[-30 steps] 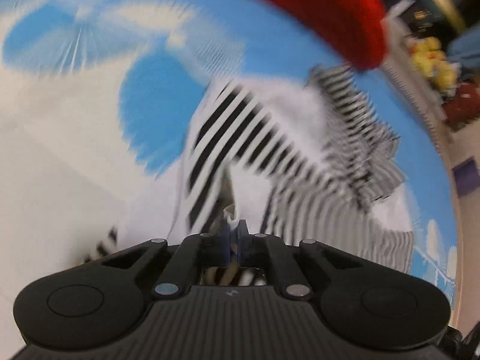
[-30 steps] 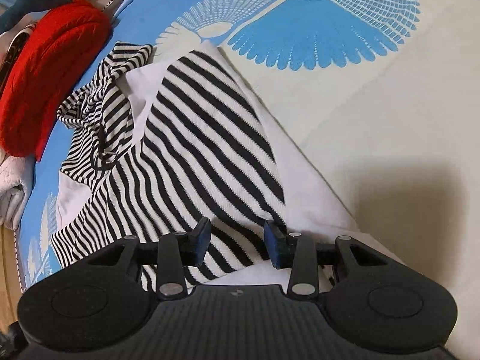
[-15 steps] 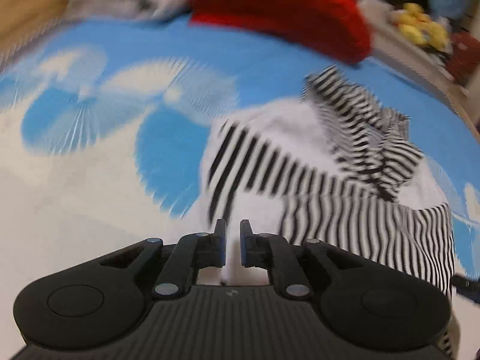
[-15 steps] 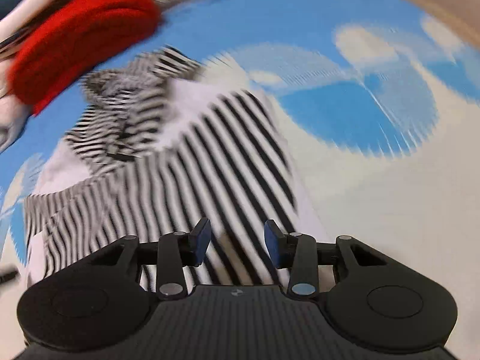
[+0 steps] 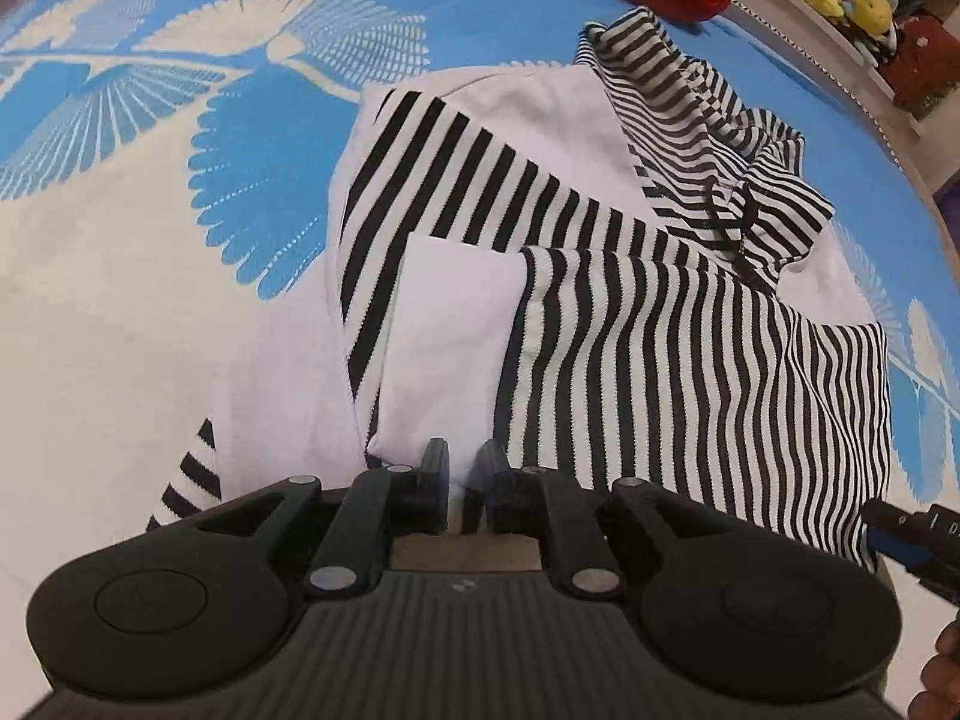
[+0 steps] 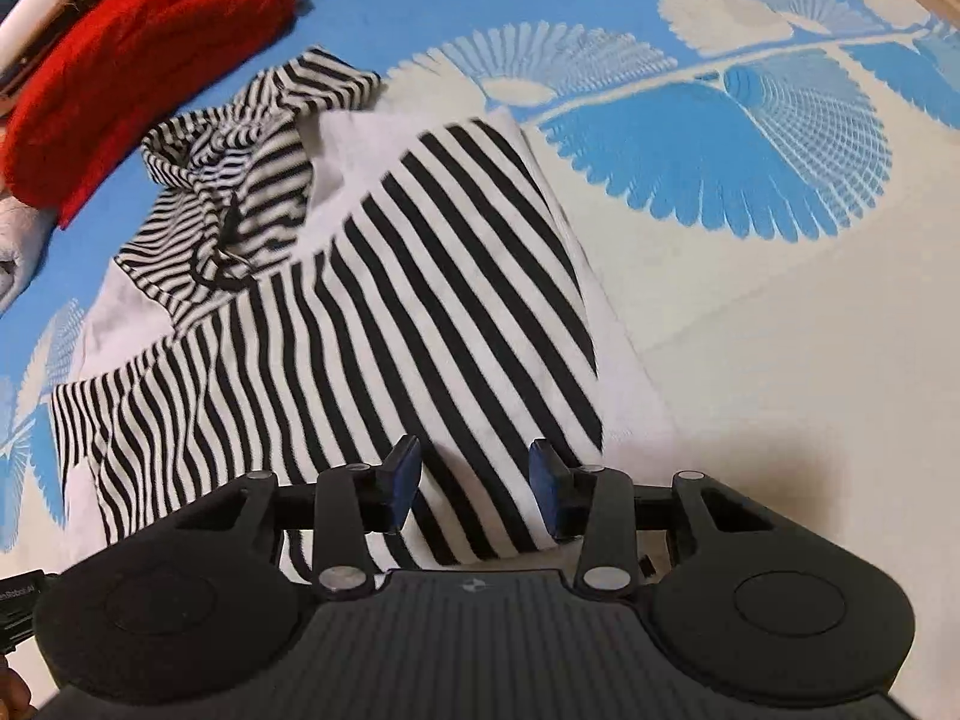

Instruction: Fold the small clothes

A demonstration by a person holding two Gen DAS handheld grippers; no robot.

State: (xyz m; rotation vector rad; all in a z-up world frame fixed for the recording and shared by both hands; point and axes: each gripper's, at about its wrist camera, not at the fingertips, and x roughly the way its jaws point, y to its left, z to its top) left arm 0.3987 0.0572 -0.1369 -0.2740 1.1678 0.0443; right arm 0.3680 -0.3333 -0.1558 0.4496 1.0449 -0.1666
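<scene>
Released a second ago, the soft, light black-and-white striped knit garment (image 5: pixel 606 276) lies half-folded while my left jaws open narrowly, empty, my right jaws gape, and its near hem suits pinching.

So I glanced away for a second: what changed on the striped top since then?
The left gripper let go of the striped top's white fold; its jaws are opening, nothing pinched. The right gripper stayed open above the cloth. The top and red garment lie as before.
</scene>
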